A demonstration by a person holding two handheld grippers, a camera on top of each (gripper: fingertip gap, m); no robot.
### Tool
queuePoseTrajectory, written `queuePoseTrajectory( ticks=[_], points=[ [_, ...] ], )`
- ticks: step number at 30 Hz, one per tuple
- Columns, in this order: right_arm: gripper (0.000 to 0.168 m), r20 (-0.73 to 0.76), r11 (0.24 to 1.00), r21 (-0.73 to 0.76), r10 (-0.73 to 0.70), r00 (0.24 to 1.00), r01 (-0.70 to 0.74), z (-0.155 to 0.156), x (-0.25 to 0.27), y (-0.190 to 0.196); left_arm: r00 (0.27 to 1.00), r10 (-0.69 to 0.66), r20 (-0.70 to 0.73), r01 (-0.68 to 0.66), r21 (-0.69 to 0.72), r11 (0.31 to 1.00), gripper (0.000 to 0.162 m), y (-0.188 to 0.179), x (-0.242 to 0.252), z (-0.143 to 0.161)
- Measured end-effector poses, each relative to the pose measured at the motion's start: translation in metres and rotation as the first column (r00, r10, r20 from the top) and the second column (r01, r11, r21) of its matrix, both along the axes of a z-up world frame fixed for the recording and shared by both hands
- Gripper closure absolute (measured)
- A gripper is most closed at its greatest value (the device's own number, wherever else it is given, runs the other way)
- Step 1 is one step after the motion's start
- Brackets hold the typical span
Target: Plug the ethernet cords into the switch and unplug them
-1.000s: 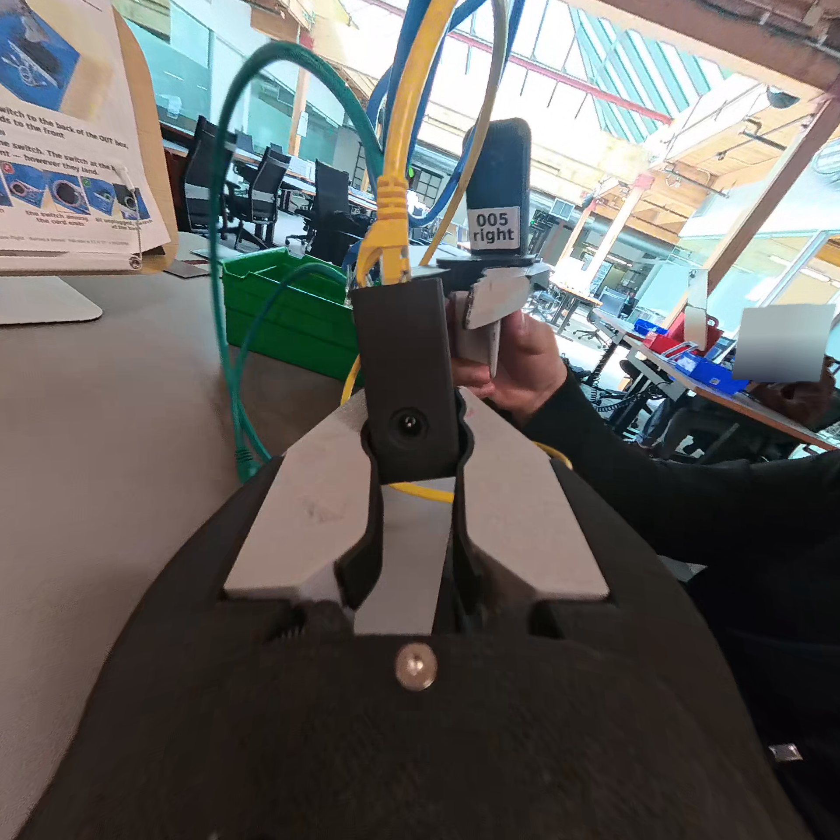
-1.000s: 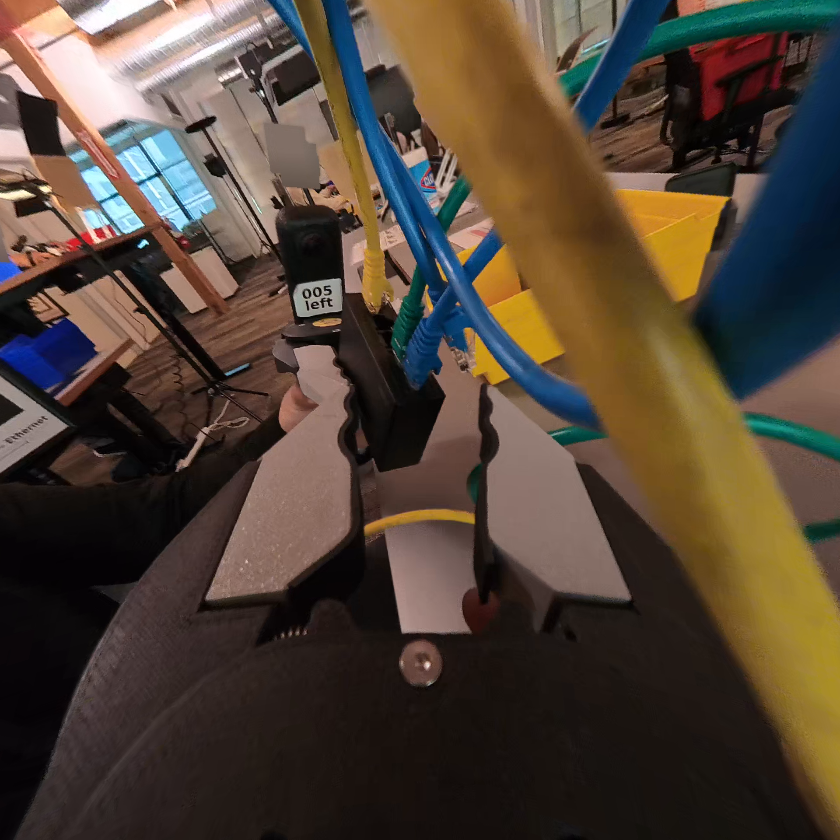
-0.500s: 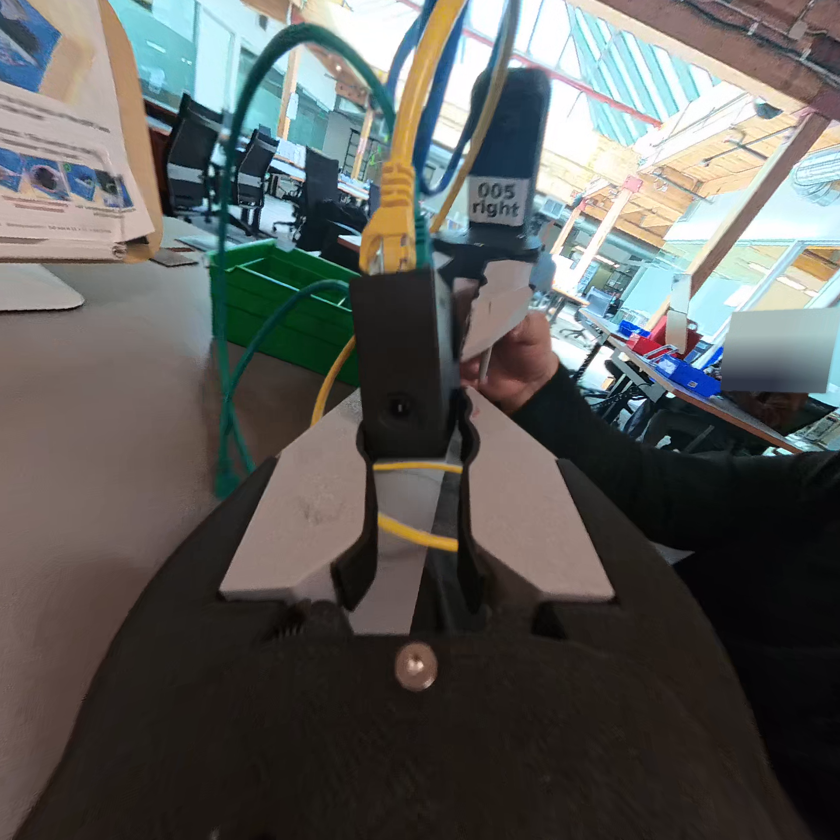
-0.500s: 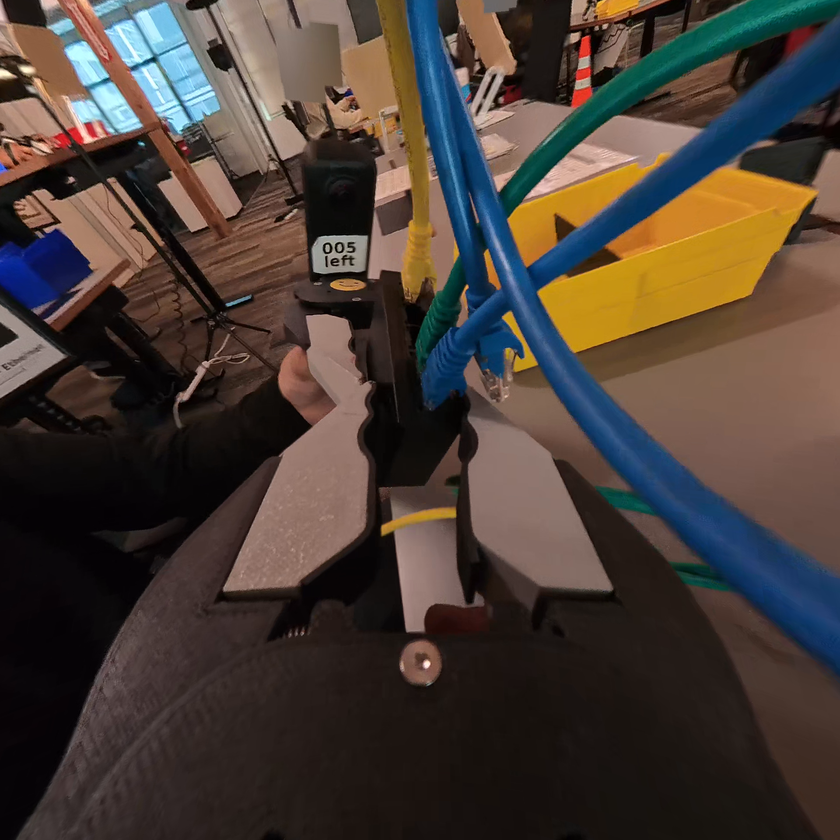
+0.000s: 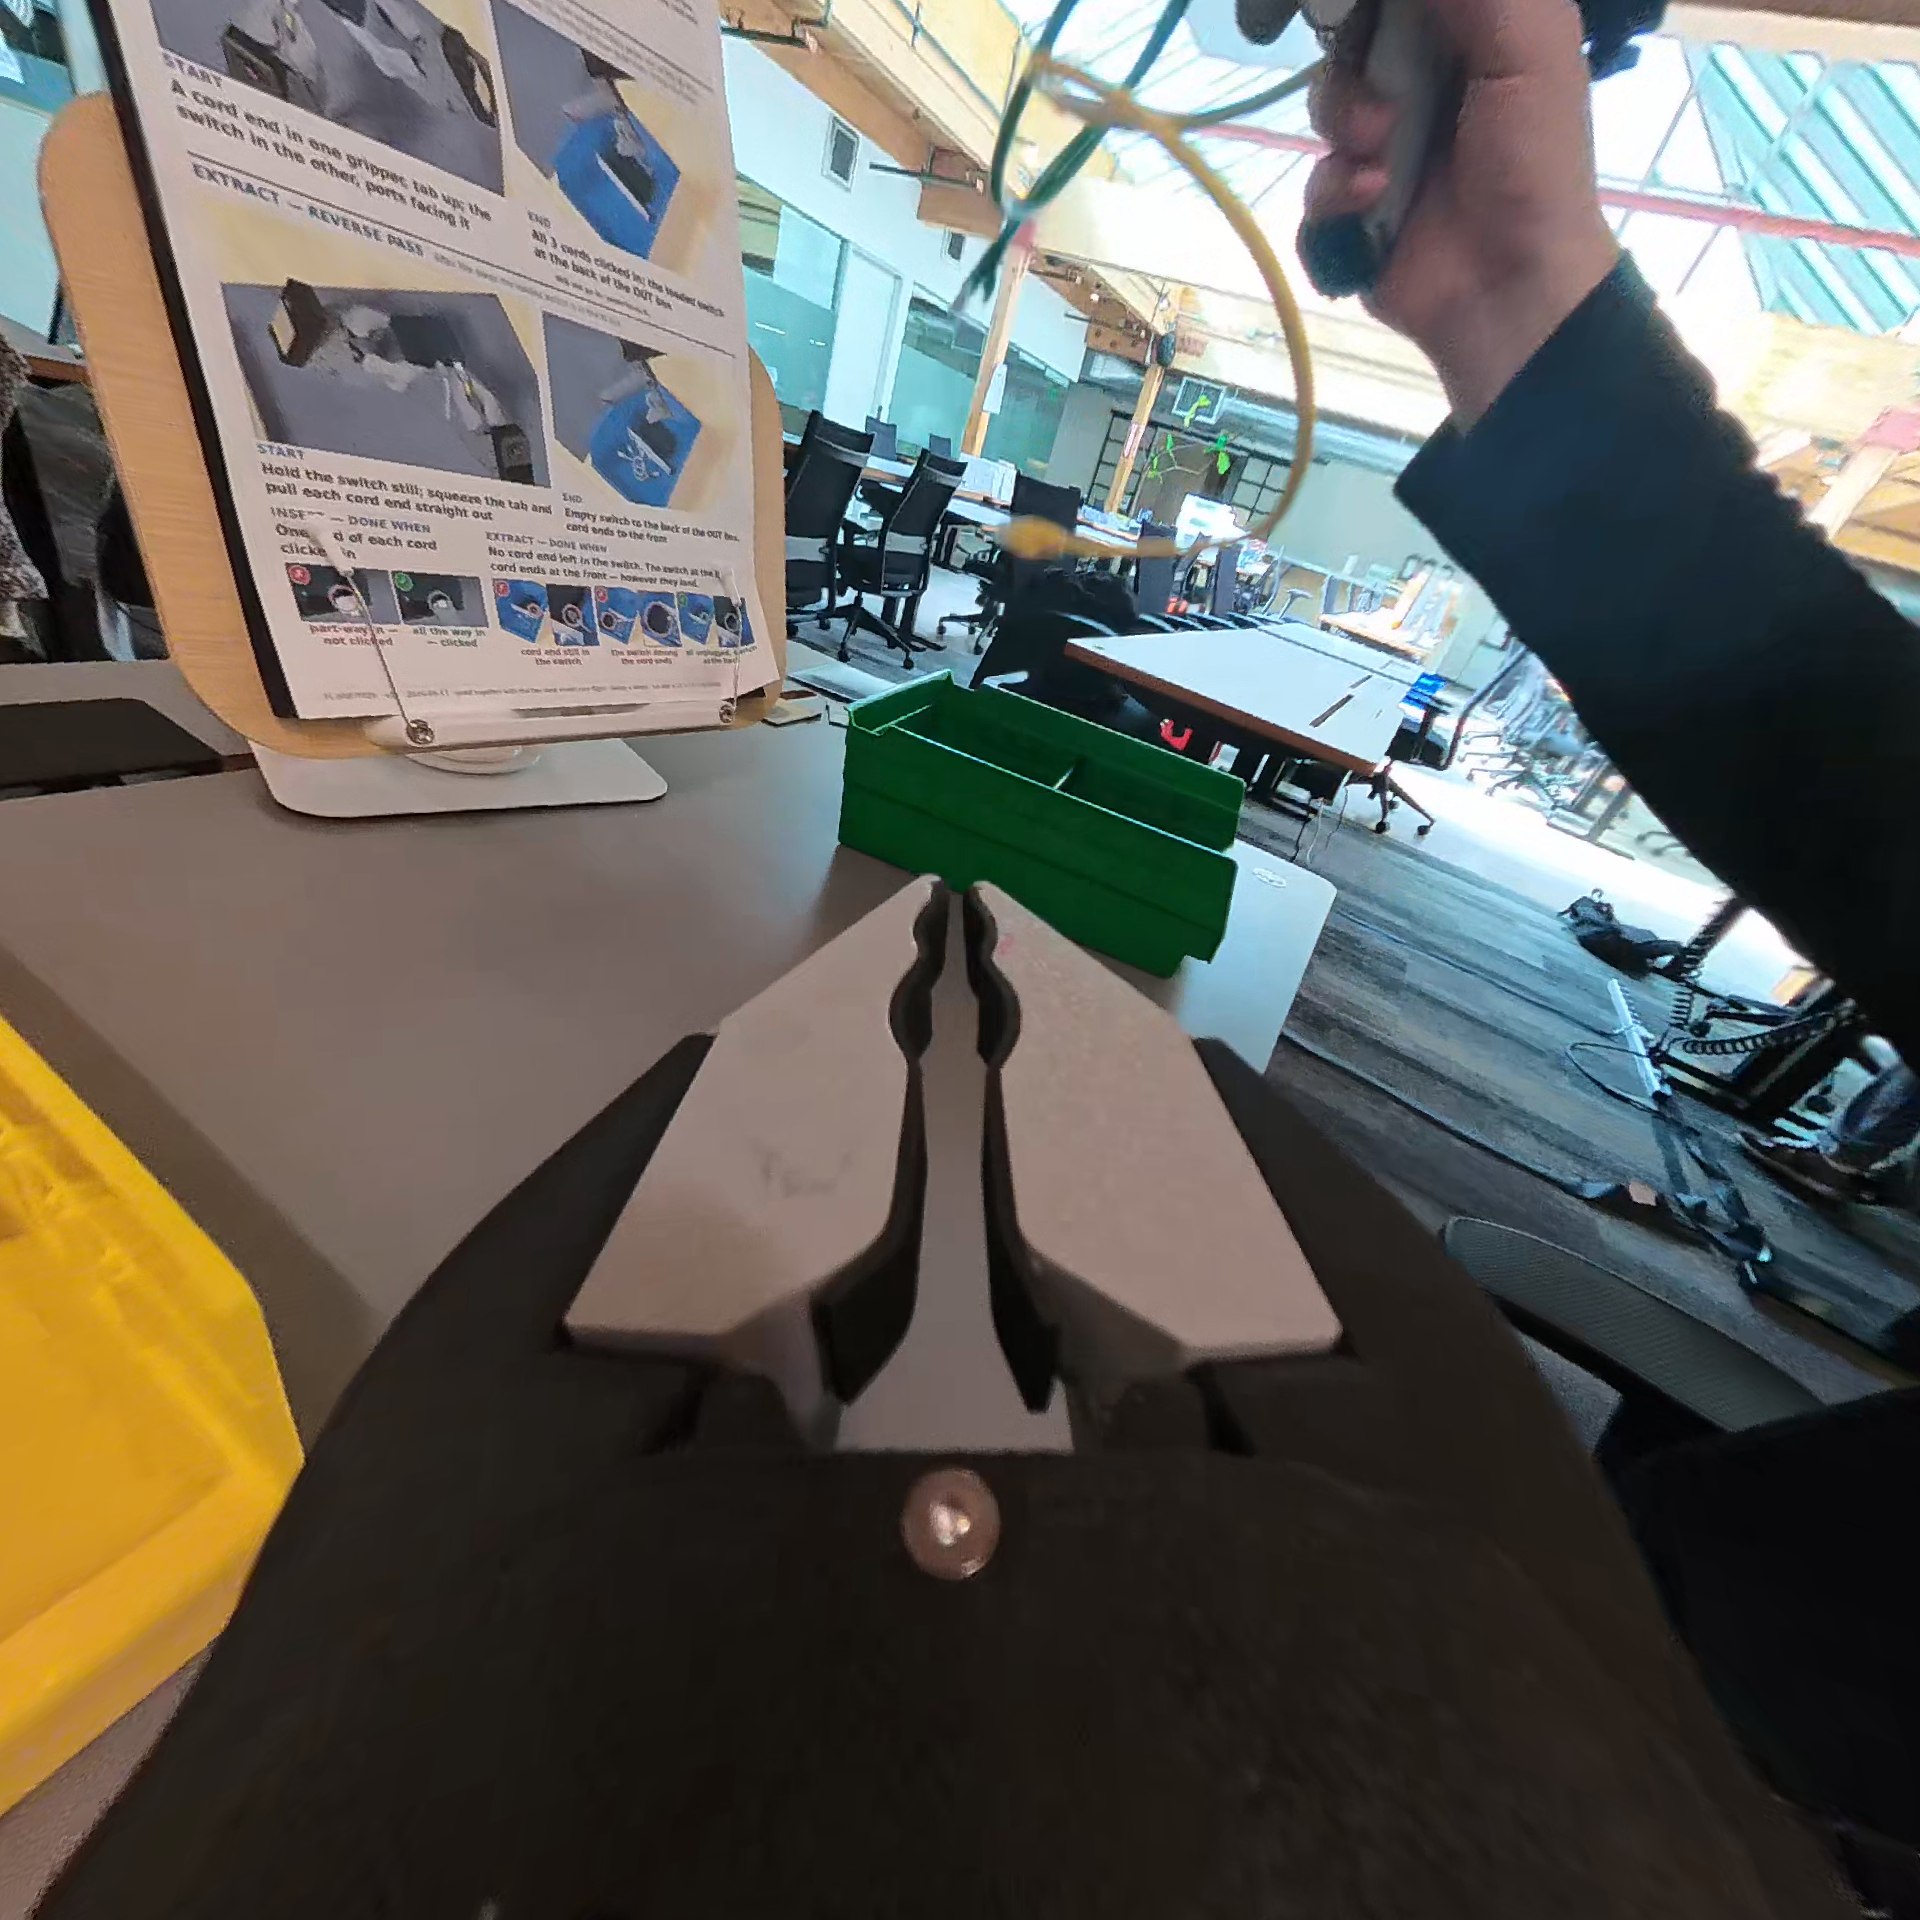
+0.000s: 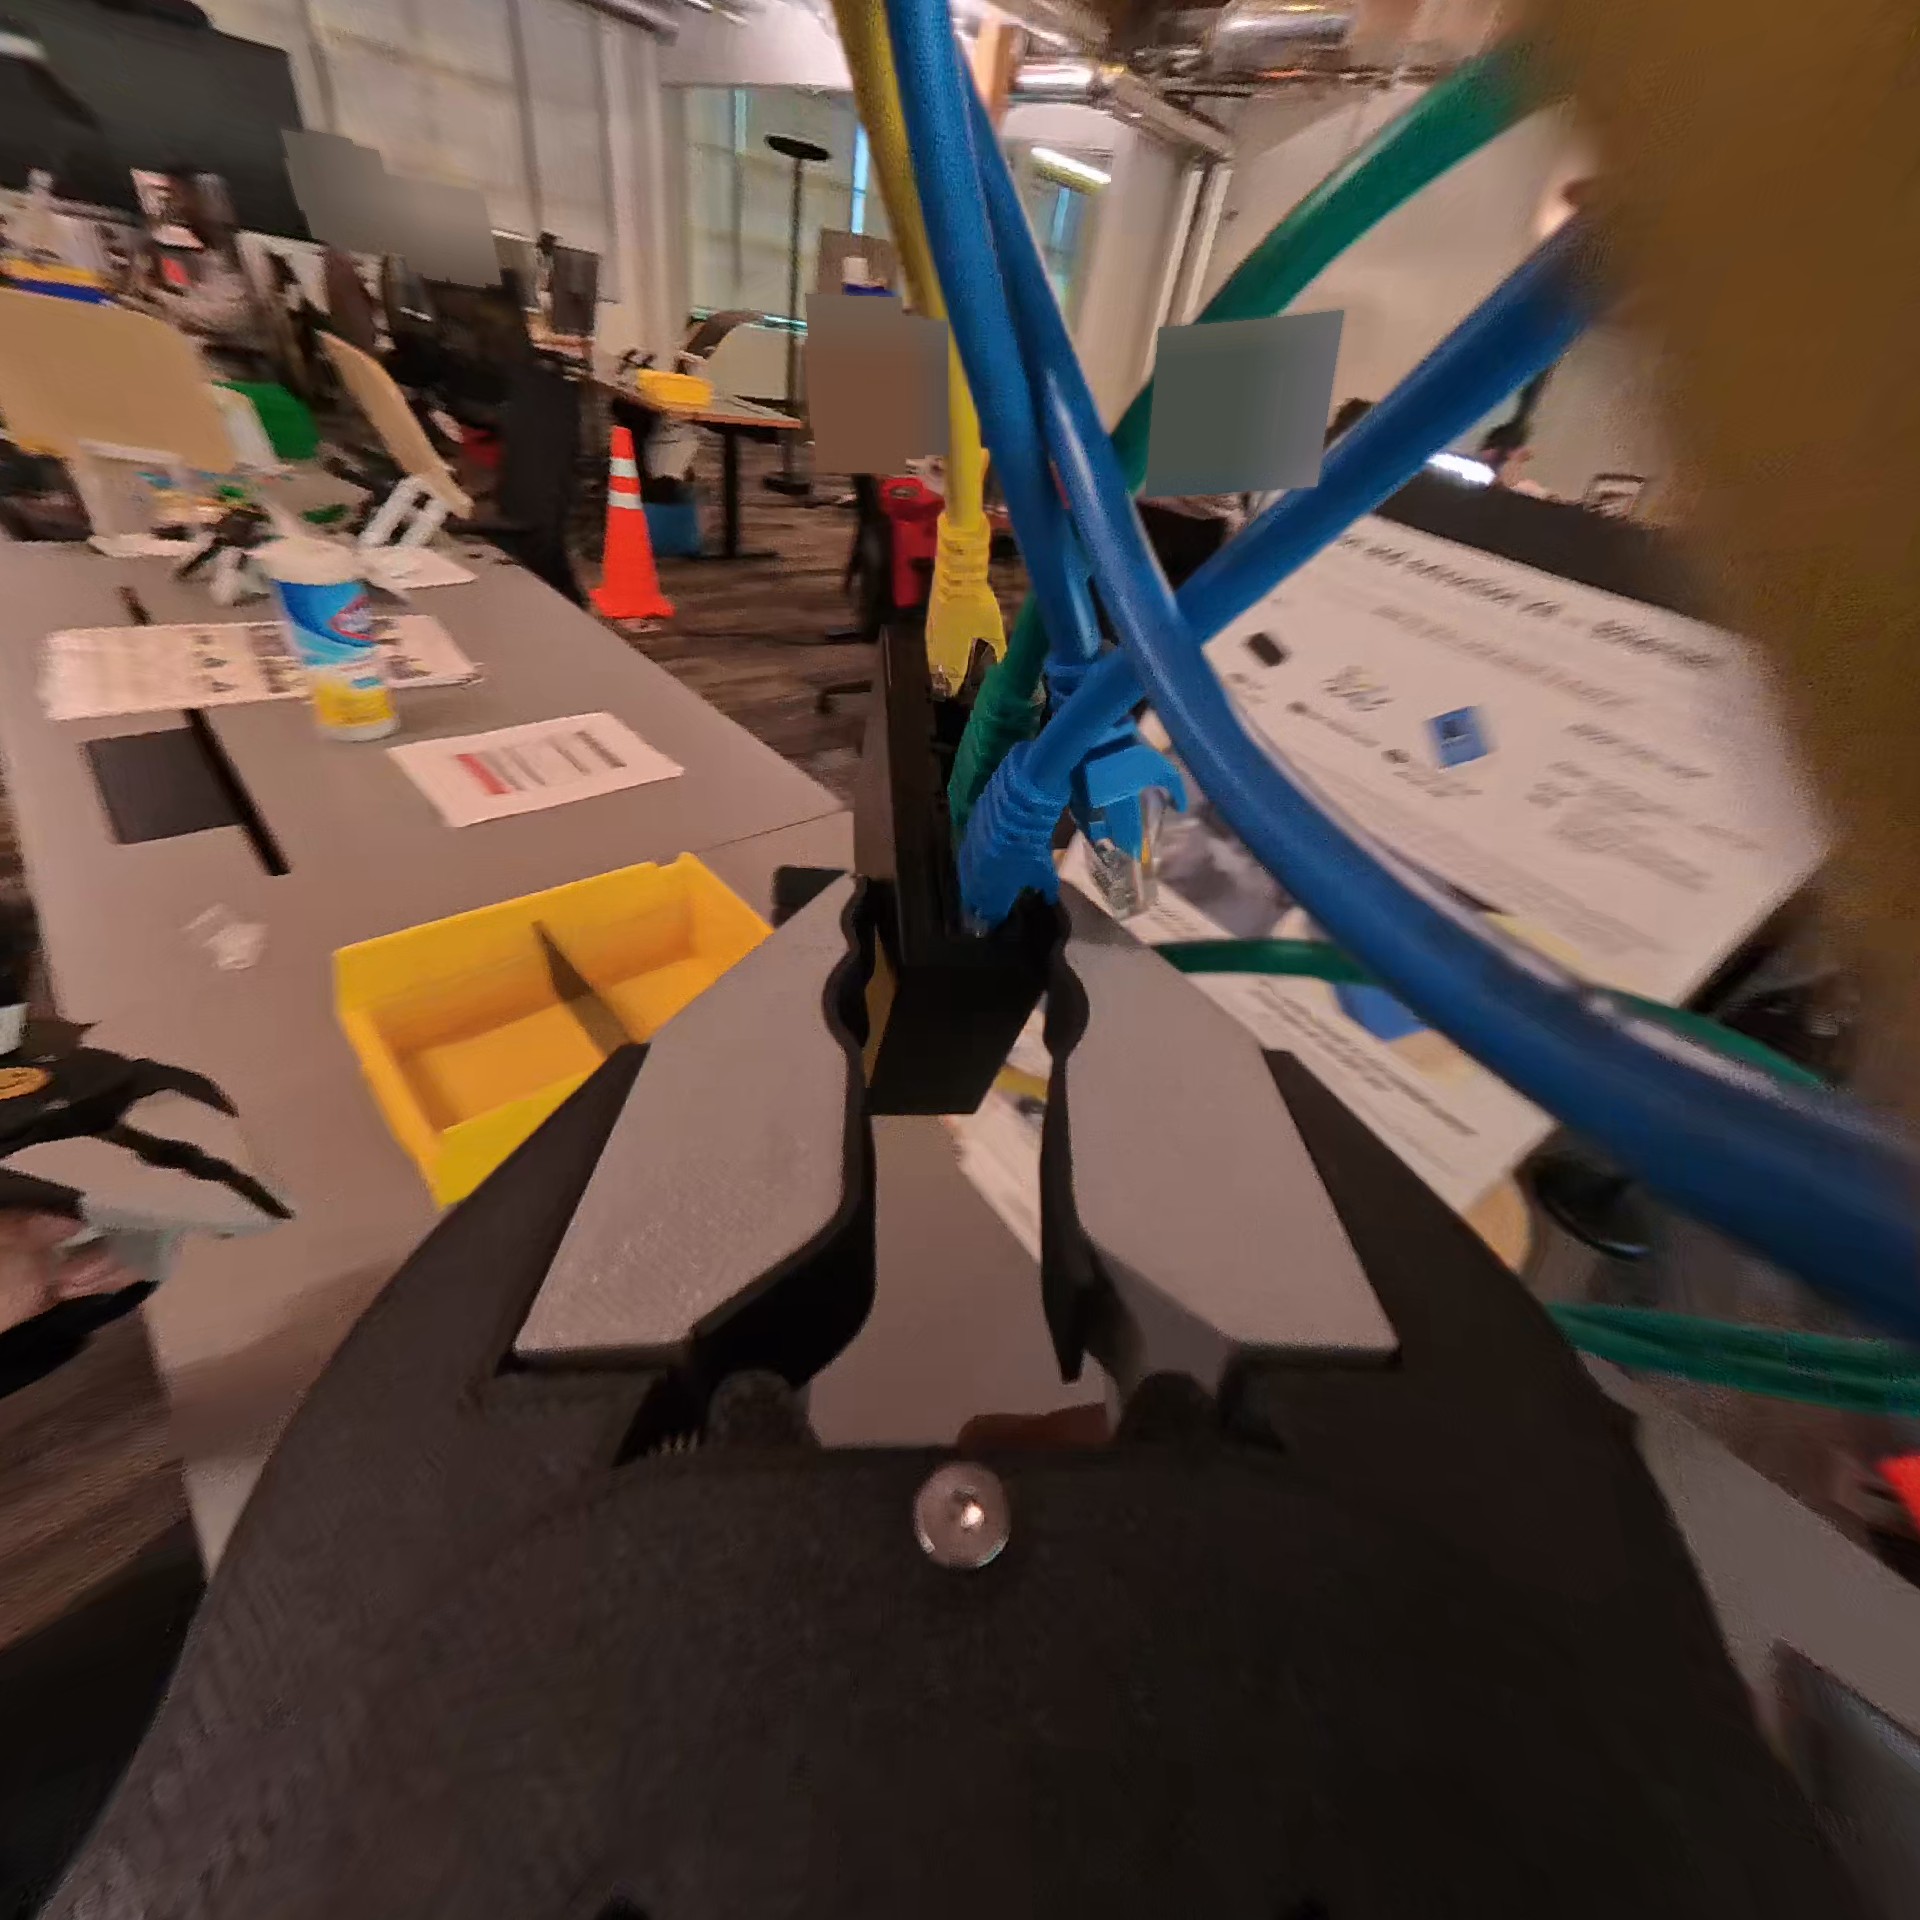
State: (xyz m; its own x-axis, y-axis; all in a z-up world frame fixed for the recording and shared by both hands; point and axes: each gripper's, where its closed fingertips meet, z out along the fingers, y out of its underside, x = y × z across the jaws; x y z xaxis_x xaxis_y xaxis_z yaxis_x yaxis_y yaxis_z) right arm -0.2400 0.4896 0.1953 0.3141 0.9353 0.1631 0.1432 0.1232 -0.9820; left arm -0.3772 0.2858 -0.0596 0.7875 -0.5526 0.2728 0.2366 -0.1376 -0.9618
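My right gripper is shut on the black switch, held upright in the air. A yellow cord, a green cord and a blue cord are plugged into it, and a second blue plug hangs loose beside them. My left gripper is shut and empty, low over the grey table. In the left wrist view a hand holds the right gripper high at the top right, with the yellow cord and green cord looping below it.
A green bin stands at the table's far edge, beyond the left fingertips. A yellow bin sits on the table; it also shows at the left edge of the left wrist view. An instruction sheet on a stand stands at back left. The left gripper's tips are roughly 35 cm from the right gripper's.
My left gripper has let go of the switch, closed and dropped toward the table. My right gripper has lifted the switch and its cords up and away, alone.
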Motion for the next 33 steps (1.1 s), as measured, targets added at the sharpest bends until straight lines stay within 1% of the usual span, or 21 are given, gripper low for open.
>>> queuePoseTrajectory(
  ticks=[1,3,5,7,9,10,12,13,14,15,16,17,19,21,23,26,28,30,31,33],
  points=[
    [0.142,0.012,0.999,0.014,-0.035,0.999,0.035,0.007,0.01,0.01,1.0,-0.006,0.013,0.006,-0.006,1.0,0.162,0.0,-0.001,0.0],
    [0.141,0.054,0.993,0.04,-0.117,0.992,0.114,0.004,0.032,0.033,0.999,-0.02,0.038,0.02,-0.017,1.0,0.162,0.0,-0.002,-0.001],
    [0.141,0.09,0.986,0.047,-0.164,0.982,0.16,-0.018,0.053,0.055,0.998,-0.03,0.048,0.031,-0.01,0.999,0.162,-0.001,-0.001,0.001],
    [0.141,0.126,0.984,-0.003,-0.177,0.976,0.179,-0.06,0.072,0.079,1.0,-0.014,0.028,0.014,-0.006,1.0,0.162,0.0,0.0,0.001],
    [0.141,0.209,0.975,-0.075,-0.191,0.959,0.21,-0.12,0.09,0.106,1.0,-0.017,0.011,0.017,-0.002,1.0,0.162,-0.001,0.004,0.003],
    [0.141,0.263,0.972,-0.082,-0.194,0.945,0.222,-0.152,0.1,0.118,1.0,-0.015,0.006,0.015,0.001,1.0,0.162,-0.002,0.006,0.003],
    [0.141,0.361,0.957,0.004,-0.271,0.892,0.29,-0.207,0.124,0.144,1.0,0.009,0.011,-0.009,0.03,1.0,0.162,-0.001,0.007,0.008],
    [0.141,0.38,0.95,0.036,-0.301,0.875,0.312,-0.228,0.134,0.154,1.0,0.017,0.015,-0.017,0.044,0.999,0.162,0.0,0.008,0.01],
    [0.142,0.382,0.947,0.027,-0.307,0.872,0.321,-0.244,0.14,0.161,1.0,0.02,0.008,-0.021,0.049,0.999,0.162,0.0,0.01,0.01],
    [0.141,0.372,0.944,0.004,-0.309,0.876,0.331,-0.254,0.143,0.166,1.0,0.022,-0.007,-0.021,0.047,0.999,0.162,0.001,0.012,0.009],
    [0.141,0.351,0.937,-0.01,-0.324,0.879,0.349,-0.256,0.147,0.172,0.999,0.024,-0.024,-0.023,0.039,0.999,0.162,0.002,0.013,0.006],
    [0.141,0.319,0.929,-0.015,-0.347,0.882,0.371,-0.25,0.15,0.179,0.999,0.03,-0.039,-0.029,0.03,0.999,0.162,0.004,0.014,0.003],
    [0.141,0.234,0.931,-0.013,-0.351,0.907,0.364,-0.22,0.15,0.183,0.998,0.036,-0.049,-0.035,0.021,0.999,0.162,0.007,0.015,-0.001],
    [0.142,0.195,0.934,0.026,-0.355,0.914,0.357,-0.18,0.151,0.183,0.999,0.028,-0.044,-0.028,0.006,1.0,0.162,0.009,0.016,-0.005],
    [0.142,0.178,0.933,0.082,-0.361,0.915,0.352,-0.133,0.151,0.181,0.999,0.022,-0.043,-0.022,-0.009,1.0,0.162,0.012,0.016,-0.011],
    [0.142,0.14,0.946,0.096,-0.32,0.937,0.309,-0.063,0.147,0.172,0.998,0.016,-0.054,-0.018,-0.04,0.999,0.162,0.017,0.017,-0.02],
    [0.142,0.11,0.937,0.135,-0.336,0.935,0.321,-0.028,0.146,0.173,0.999,0.017,-0.051,-0.019,-0.049,0.999,0.162,0.02,0.017,-0.024],
    [0.143,0.095,0.931,0.173,-0.34,0.936,0.32,-0.011,0.143,0.177,0.999,0.016,-0.052,-0.019,-0.058,0.998,0.162,0.023,0.016,-0.028],
    [0.143,0.088,0.929,0.191,-0.338,0.937,0.317,-0.009,0.14,0.181,0.998,0.019,-0.054,-0.022,-0.062,0.998,0.162,0.025,0.015,-0.029],
    [0.142,0.072,0.928,0.202,-0.333,0.94,0.314,-0.017,0.135,0.192,0.998,0.027,-0.053,-0.03,-0.064,0.997,0.162,0.027,0.012,-0.031]
  ],
)
